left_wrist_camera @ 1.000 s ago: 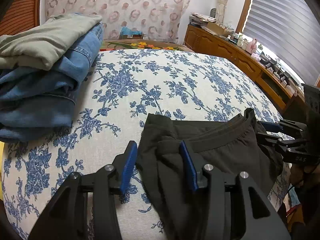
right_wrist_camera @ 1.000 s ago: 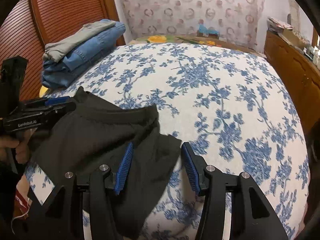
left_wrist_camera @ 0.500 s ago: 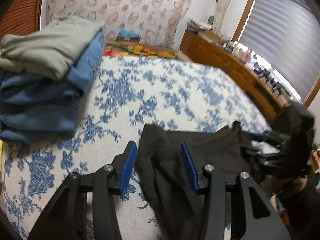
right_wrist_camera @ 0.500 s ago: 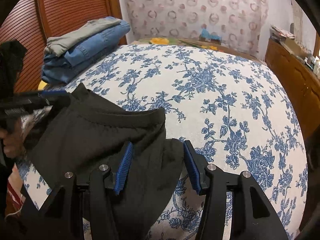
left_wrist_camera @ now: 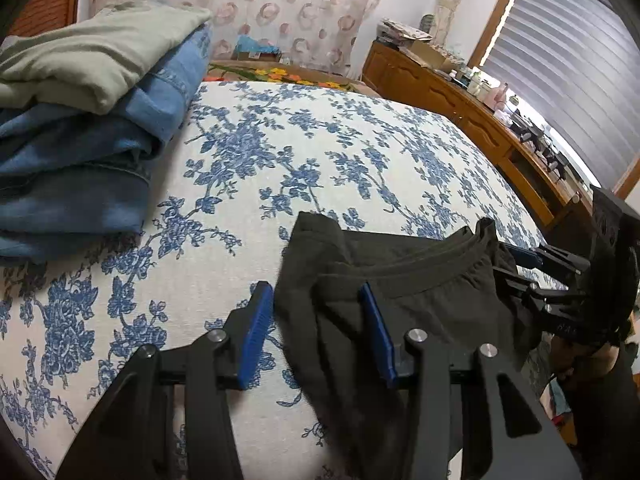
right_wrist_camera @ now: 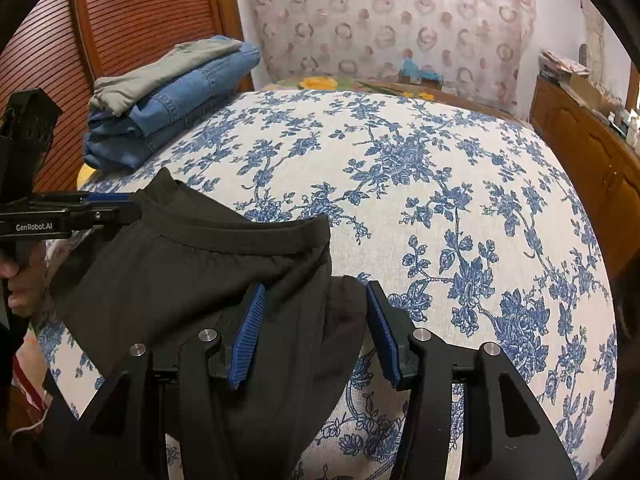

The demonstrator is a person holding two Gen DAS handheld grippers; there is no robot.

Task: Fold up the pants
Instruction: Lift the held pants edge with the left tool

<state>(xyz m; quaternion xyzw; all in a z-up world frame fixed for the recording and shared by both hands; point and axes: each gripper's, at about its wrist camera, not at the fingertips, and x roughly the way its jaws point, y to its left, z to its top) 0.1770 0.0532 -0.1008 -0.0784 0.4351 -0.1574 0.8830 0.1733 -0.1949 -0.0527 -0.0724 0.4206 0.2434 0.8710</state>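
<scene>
Dark pants [left_wrist_camera: 400, 280] lie bunched at the near edge of a bed with a blue-flowered cover [left_wrist_camera: 320, 152]. My left gripper [left_wrist_camera: 316, 332] is open, its blue pads either side of the pants' left corner. My right gripper [right_wrist_camera: 316, 332] is open, its pads astride the pants' [right_wrist_camera: 192, 280] right edge below the waistband. Each gripper shows in the other's view at the far end of the waistband: the right one [left_wrist_camera: 532, 268], the left one [right_wrist_camera: 100, 208].
A stack of folded jeans and a grey garment [left_wrist_camera: 88, 112] sits at the bed's left side, also in the right wrist view [right_wrist_camera: 168, 96]. A wooden sideboard [left_wrist_camera: 480, 120] with small items runs along the right wall. A ribbed wooden door [right_wrist_camera: 120, 40] stands left.
Both grippers have lifted and shifted slightly; the waistband is drawn a bit further onto the bed. Both grippers stay open throughout.
</scene>
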